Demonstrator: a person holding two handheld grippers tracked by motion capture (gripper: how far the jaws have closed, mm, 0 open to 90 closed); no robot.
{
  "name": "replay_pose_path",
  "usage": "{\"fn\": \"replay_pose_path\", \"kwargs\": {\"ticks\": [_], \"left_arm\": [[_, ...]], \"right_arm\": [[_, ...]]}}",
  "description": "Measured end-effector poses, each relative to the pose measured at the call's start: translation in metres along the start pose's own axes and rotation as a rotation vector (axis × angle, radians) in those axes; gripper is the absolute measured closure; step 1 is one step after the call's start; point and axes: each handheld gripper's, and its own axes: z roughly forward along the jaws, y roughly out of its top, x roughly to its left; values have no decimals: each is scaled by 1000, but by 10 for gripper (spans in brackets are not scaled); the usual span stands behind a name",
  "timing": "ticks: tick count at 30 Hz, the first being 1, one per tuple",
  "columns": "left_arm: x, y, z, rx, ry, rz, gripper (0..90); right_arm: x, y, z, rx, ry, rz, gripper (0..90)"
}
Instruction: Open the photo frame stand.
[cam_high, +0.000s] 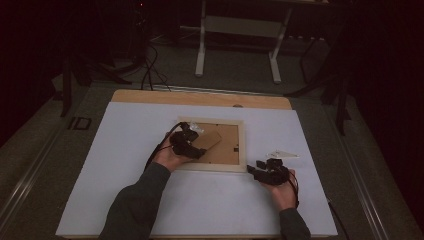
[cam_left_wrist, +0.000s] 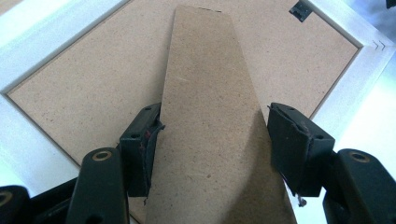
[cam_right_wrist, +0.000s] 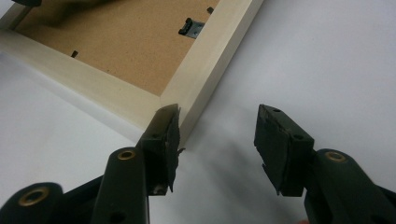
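So my left gripper (cam_left_wrist: 212, 140) is sitting over the back of the pale wooden picture frame (cam_high: 243, 145), which is lying face down around the middle of the white table surface (cam_high: 125, 150), a bit toward the far edge. The 2 jaws are spread fairly wide on either side of the long brown fibreboard easel stand (cam_left_wrist: 210, 116) on the frame's brown fibreboard backing (cam_left_wrist: 93, 84); the left jaw looks like it's touching the strip's edge, the right one is just off it, so nothing is really clamped. In the left gripper view the stand runs straight up between the jaws, and there's a small black metal tab (cam_left_wrist: 301, 9) near the frame's far corner. My right gripper (cam_right_wrist: 217, 135) is down on the white surface just off the frame's near right corner, jaws wide apart and holding nothing, with the left jaw right next to that corner. Another black retaining clip (cam_right_wrist: 192, 27) shows along the frame's inner edge.
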Motion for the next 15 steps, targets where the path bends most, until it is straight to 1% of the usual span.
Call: {"fn": "replay_pose_path", "kwargs": {"ticks": [8,15], "left_arm": [[-6,-2,-4,-27,26,21,393],[-9,-3,-6,-39,44,36,393]], "right_arm": [[0,1,-1,-7,0,3,496],[0,2,-2,-9,-2,1,495]]}}
